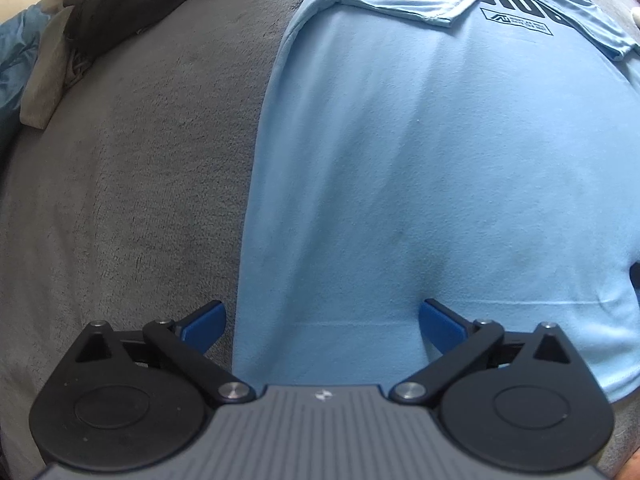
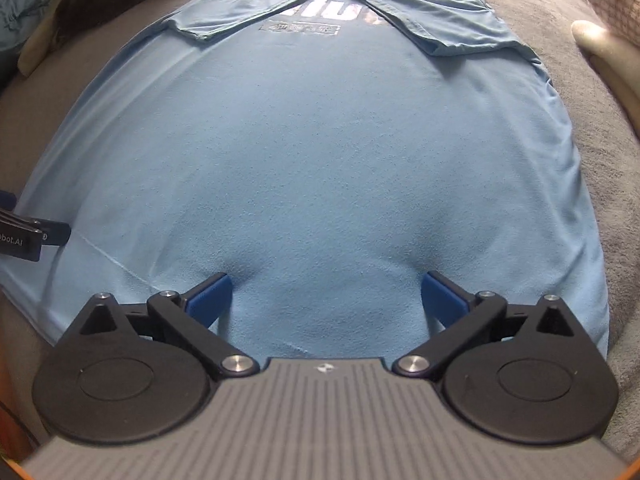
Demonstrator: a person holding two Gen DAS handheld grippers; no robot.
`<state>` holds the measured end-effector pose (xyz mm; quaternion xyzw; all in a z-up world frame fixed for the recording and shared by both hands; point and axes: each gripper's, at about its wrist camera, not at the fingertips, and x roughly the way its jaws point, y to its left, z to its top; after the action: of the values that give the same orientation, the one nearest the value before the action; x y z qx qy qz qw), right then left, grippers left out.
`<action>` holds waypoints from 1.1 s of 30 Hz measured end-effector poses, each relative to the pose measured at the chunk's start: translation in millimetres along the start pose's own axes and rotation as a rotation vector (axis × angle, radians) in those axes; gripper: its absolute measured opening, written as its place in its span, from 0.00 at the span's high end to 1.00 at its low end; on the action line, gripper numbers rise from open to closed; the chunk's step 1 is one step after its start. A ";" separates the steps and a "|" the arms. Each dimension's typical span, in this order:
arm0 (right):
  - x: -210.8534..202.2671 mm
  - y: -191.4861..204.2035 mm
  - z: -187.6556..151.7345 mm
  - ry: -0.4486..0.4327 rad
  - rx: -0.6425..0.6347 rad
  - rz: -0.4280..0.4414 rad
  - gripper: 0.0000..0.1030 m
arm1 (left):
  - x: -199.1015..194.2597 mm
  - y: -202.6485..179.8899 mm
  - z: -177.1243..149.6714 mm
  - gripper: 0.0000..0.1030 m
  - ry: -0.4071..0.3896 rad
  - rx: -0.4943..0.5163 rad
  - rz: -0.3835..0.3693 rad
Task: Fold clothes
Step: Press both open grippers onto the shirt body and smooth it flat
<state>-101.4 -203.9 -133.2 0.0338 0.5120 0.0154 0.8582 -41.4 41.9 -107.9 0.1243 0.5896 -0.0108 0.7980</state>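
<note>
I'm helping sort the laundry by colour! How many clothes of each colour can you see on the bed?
Light blue: 1, the T-shirt lying flat, sleeves folded in.
Black: 1, a garment in the far pile.
Teal: 1, cloth at the pile's edge.
Beige or cream: cannot count; bunched together.
Total: 3 clear ones.

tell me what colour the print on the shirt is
Dark, near black, on the light blue shirt. The print shows best in the left wrist view; glare washes it out in the right.
</note>
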 end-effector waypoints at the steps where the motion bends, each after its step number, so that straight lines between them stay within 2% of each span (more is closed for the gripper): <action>1: -0.1 -0.1 0.0 -0.002 0.004 -0.001 0.01 | -0.1 -0.2 -0.2 0.00 0.000 0.000 0.000; 10: 1.5 3.7 -0.2 0.001 0.012 -0.027 0.01 | -1.4 -2.7 -1.5 0.00 -0.002 -0.007 0.001; 33: 1.6 2.8 -1.0 -0.004 0.026 -0.020 0.01 | -0.5 1.8 0.0 0.00 0.001 -0.021 -0.010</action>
<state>-101.5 -201.0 -134.9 0.0399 0.5108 0.0000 0.8588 -41.2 43.6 -107.1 0.1132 0.5908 -0.0086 0.7988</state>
